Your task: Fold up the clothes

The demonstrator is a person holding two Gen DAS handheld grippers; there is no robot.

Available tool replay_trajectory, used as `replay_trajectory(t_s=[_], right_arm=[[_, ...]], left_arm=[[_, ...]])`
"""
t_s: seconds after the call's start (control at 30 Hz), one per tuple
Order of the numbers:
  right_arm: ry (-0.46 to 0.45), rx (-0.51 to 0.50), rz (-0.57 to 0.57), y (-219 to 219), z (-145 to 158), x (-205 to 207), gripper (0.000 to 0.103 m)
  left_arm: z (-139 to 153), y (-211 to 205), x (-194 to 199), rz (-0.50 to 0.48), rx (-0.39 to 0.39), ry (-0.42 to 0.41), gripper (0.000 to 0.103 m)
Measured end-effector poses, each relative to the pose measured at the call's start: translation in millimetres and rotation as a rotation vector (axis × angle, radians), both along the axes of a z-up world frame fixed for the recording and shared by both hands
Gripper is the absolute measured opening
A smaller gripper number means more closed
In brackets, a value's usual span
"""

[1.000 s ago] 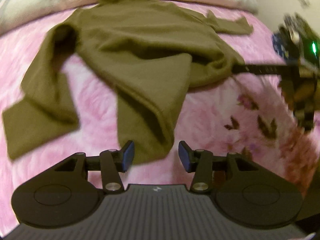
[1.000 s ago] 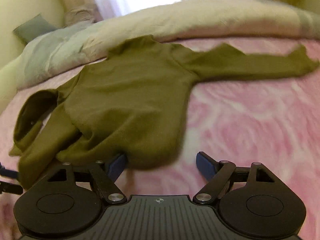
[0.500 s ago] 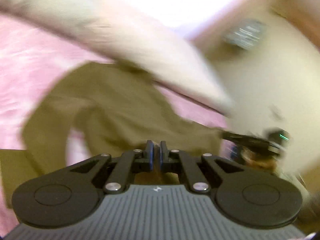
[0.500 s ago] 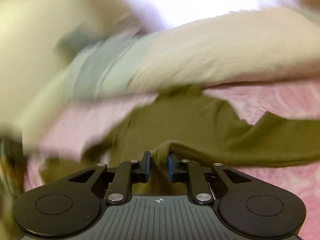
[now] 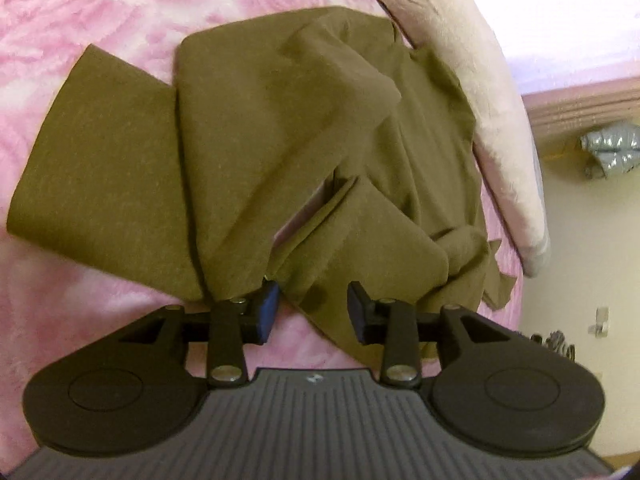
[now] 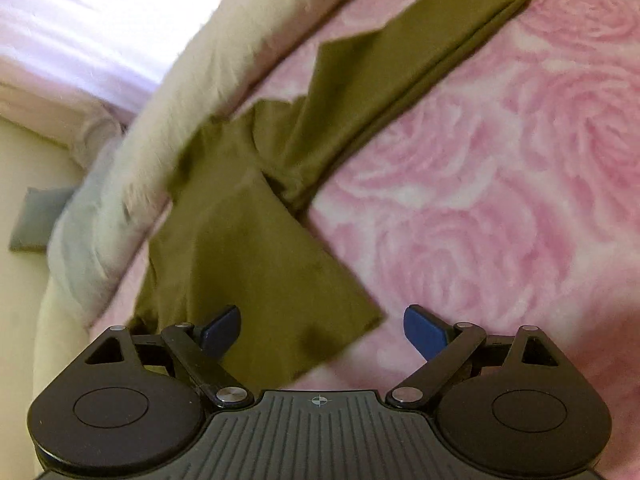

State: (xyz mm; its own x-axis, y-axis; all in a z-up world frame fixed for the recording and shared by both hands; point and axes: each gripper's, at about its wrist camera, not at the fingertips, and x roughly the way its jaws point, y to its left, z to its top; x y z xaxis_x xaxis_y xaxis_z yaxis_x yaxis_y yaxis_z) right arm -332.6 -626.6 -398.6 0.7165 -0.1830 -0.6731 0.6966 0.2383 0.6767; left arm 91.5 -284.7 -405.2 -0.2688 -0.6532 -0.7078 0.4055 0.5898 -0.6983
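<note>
pink rose-patterned bedding [image 5: 60, 4] fills both views, with a pale rolled duvet [image 6: 208, 92] along the far side and a cream wall beyond it.

the left gripper [image 5: 312, 312] is seen with its jaws parted, having just been opening; a low corner of cloth lies in the gap, but the pads are not pressed on it. the right gripper [image 6: 322, 328] is spread wide, its jaws likewise just opened, and a flat corner of fabric lies under the space between them, released.

the olive long-sleeved top [image 5: 248, 140] is spread on the bedding, just ahead of both grippers and up against the duvet. in the left view, the body is laid over itself in loose, uneven layers, with a small gap where pink shows through. in the right view, one sleeve [image 6: 432, 36] is stretched out straight, running away from the body toward the upper right, alongside the duvet. the garment's long axis is judged to run along the duvet's edge.

only a rough first fold appears to be done. the outstretched sleeve is still to be brought in, the layers smoothed, and the final folds made.
</note>
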Motion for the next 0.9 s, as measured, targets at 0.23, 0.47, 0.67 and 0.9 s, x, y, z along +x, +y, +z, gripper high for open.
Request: replay_trajectory(t_s=[0.23, 0.47, 0.67, 0.9], right_arm=[[0.156, -0.12, 0.147, -10.3, -3.9, 32.8, 0.01], [0.105, -0.04, 0.181, 12.6, 26.5, -13.0, 0.002], [0.116, -0.007, 0.12, 34.6, 48.2, -59.2, 0.002], [0.142, -0.097, 0.069, 39.9, 31.1, -47.2, 0.08]], left_arm=[[6.1, -16.6, -8.5, -0.034, -0.019, -0.118, 0.019], [46.2, 5.2, -36.6, -0.158, -0.065, -0.215, 0.0], [76.3, 11.1, -60.5, -0.292, -0.045, -0.432, 0.05], [37.9, -16.1, -60.7, -0.379, -0.023, -0.527, 0.04]])
